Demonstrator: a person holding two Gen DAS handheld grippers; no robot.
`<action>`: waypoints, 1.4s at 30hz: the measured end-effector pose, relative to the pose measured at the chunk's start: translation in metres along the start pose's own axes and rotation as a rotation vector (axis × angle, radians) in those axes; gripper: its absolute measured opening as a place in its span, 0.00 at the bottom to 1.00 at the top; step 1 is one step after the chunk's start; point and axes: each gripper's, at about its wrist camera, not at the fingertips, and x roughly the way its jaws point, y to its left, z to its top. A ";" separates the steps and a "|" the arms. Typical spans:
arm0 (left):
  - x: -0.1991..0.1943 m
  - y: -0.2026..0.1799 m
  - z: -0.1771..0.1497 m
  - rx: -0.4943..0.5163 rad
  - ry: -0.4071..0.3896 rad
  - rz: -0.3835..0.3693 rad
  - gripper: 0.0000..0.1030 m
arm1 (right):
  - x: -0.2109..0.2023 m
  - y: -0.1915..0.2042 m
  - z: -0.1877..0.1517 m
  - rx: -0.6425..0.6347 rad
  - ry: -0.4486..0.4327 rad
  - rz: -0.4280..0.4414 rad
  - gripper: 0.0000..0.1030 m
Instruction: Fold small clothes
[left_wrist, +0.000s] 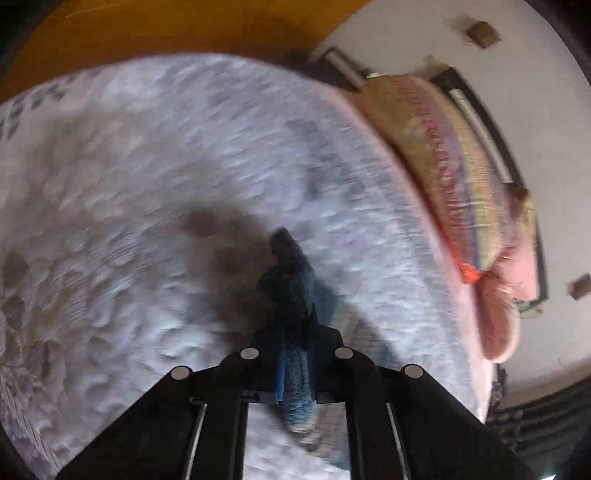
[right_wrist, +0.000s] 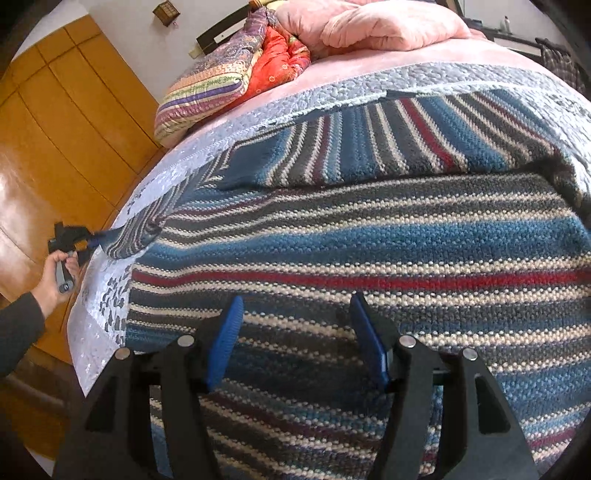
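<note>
Two grippers work one garment: a thick knitted sweater (right_wrist: 369, 236) striped in blue, grey, cream and red lies spread flat on the pale grey textured bedspread (right_wrist: 258, 99), filling the middle and right of the right wrist view. The left gripper (left_wrist: 293, 332) has its jaws pressed together on a narrow bunch of the dark blue knit; seen from the right wrist view, that gripper (right_wrist: 92, 236) sits at the far left edge of the bed, holding the end of a sleeve (right_wrist: 140, 236) drawn out sideways, with the person's hand (right_wrist: 55, 273) on its handle. The right gripper (right_wrist: 295, 332) hovers low over the near body of the sweater with its blue-padded jaws spread wide and nothing between them. The knit looks soft, fairly heavy and floppy, with a coarse grippy weave, so it should drape and sag rather than slide, and a pinch on a cuff, hem corner or shoulder seam would likely hold better than a pinch in mid-panel. The other sleeve (right_wrist: 369, 147) lies already folded across the far side of the chest. Room is tight on the left, where the bedspread ends above the orange wooden floor (right_wrist: 55, 129); at the far side a striped pillow (right_wrist: 207, 88) and pink quilt (right_wrist: 369, 26) stand well apart from the garment.
</note>
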 end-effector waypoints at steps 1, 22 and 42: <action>-0.008 -0.017 0.000 0.024 -0.007 -0.028 0.08 | -0.002 0.001 0.000 0.000 -0.002 0.000 0.59; -0.056 -0.387 -0.177 0.536 0.103 -0.524 0.08 | -0.085 -0.033 0.004 0.073 -0.120 0.028 0.59; 0.112 -0.401 -0.396 0.738 0.429 -0.352 0.10 | -0.080 -0.078 -0.002 0.201 -0.102 0.066 0.59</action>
